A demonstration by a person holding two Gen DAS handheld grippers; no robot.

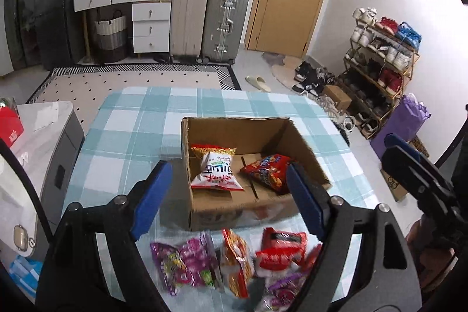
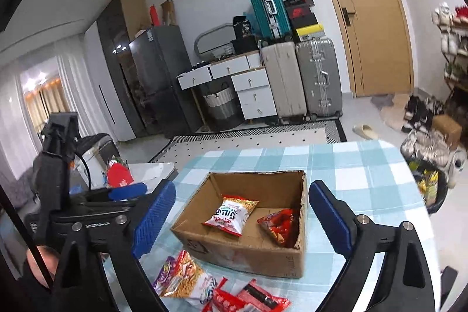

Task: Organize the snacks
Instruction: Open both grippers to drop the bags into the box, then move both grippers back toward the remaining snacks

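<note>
Box (image 1: 251, 212) on the checked table (image 1: 131, 125) has two packets (image 1: 216, 168) in it, more loose packs (image 2: 187, 279) in front; left gripper (image 1: 231, 198) and right gripper (image 2: 242, 221) both hang wide apart, holding nothing.

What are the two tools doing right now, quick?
Left tool: open, holding nothing, above the snack packets.
Right tool: open, holding nothing, near the box.

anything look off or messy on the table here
Only mild mess: several snack packets lie jumbled and overlapping on the checked tablecloth, outside the open brown cardboard box, which holds just two packets. Nothing looks spilled or torn.
</note>
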